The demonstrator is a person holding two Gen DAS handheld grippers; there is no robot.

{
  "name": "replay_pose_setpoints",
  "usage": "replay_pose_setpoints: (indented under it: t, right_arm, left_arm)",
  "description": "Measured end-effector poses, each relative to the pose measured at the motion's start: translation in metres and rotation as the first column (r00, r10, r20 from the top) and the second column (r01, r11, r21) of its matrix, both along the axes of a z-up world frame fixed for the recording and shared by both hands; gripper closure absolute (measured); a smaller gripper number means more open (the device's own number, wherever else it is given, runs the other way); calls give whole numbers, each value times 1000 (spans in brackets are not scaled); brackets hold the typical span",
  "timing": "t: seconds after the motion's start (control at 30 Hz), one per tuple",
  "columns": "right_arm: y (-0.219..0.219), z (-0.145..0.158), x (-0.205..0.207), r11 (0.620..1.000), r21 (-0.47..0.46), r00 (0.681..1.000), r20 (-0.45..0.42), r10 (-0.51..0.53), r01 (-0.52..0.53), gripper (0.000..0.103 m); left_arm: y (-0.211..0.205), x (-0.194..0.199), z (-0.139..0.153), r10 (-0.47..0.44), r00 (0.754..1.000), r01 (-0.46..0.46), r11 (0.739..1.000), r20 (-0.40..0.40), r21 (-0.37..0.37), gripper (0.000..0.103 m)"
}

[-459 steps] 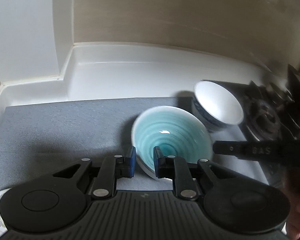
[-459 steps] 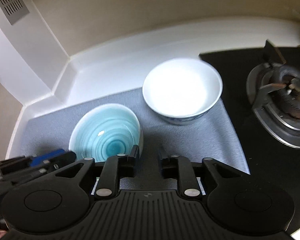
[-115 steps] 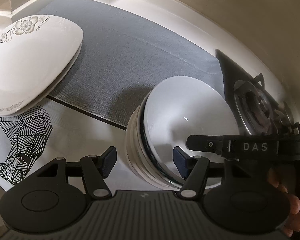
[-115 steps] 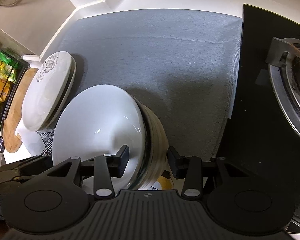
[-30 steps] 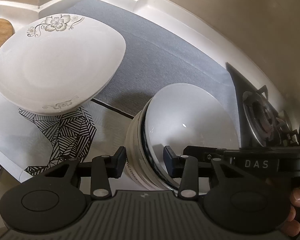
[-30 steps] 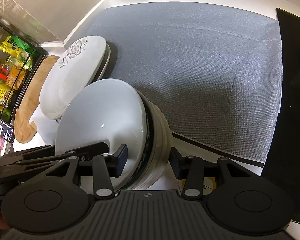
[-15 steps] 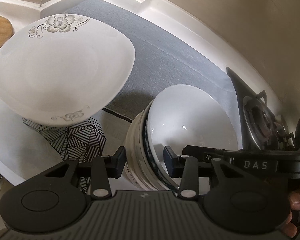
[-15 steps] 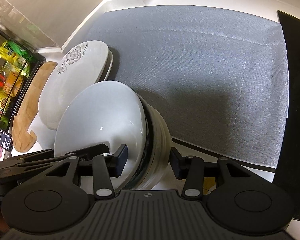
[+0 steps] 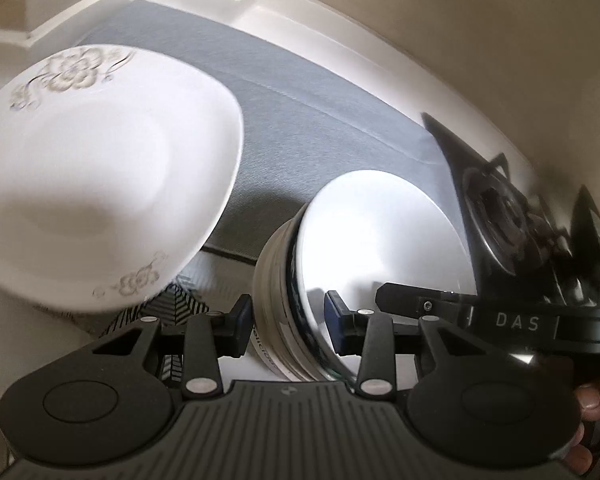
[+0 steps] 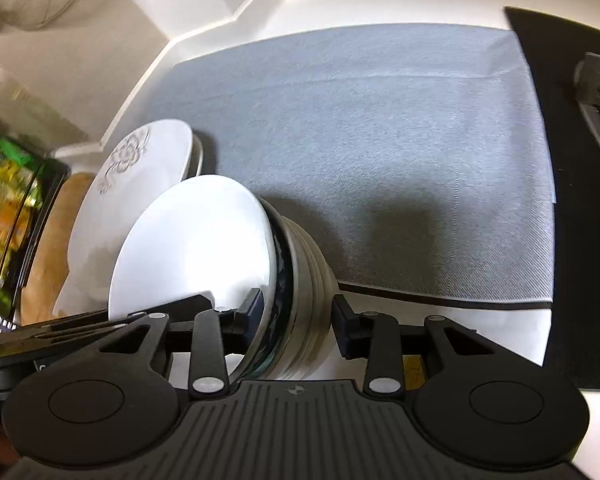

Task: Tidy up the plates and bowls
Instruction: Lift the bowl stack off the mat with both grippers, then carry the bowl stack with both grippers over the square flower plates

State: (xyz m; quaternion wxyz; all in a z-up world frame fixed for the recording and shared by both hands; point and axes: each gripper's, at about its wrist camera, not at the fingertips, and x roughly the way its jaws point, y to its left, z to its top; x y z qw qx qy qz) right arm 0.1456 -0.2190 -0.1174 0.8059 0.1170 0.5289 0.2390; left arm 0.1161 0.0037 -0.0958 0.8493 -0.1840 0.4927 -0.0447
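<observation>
A stack of nested bowls, white on top, is held between both grippers, lifted and tilted. My left gripper is shut on the stack's left rim. My right gripper is shut on the right rim of the same stack. A pile of white square plates with a grey flower print lies to the left, close below the stack; it also shows in the right wrist view. The stack's bottom is hidden.
A grey mat covers the white counter. A black gas hob lies to the right. A black-and-white patterned sheet lies under the plates. A wooden board and a shelf of packets are at far left.
Both grippers have carried the bowl stack further left and up towards the plates. The plates now loom larger and closer in the left wrist view.
</observation>
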Motion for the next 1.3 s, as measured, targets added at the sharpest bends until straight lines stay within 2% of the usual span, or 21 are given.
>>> replay_pose_setpoints:
  t: [0.2,0.37,0.5,0.63,0.8,0.97,1.3]
  right_arm:
    - [5,16,-16,992,-8,991,54,-123,123,66]
    - [12,40,-21,976,-9,971,108,-215,217,66]
    - [24,67,-20,974,4,959,174,-222,225,66]
    - [49,89,-10,982,15,957,222,-188,190,66]
    - [89,93,6,992,19,966,226,-124,123,66]
    - [132,83,21,998,10,980,189,-58,57,66]
    - [171,65,27,1000,-28,993,122,3,1,66]
  left_arm:
    - [12,13,12,-93,994,95,995,58,-26,60]
    - [22,19,34,-124,983,129,991,134,-29,60]
    - [42,20,59,-106,975,114,993,197,-28,61]
    - [71,19,71,-50,973,57,998,224,-24,61]
    - [110,19,68,32,978,-30,999,205,-15,61]
    - [151,19,57,85,983,-84,996,161,-18,61]
    - [181,9,40,151,984,-148,988,91,-42,61]
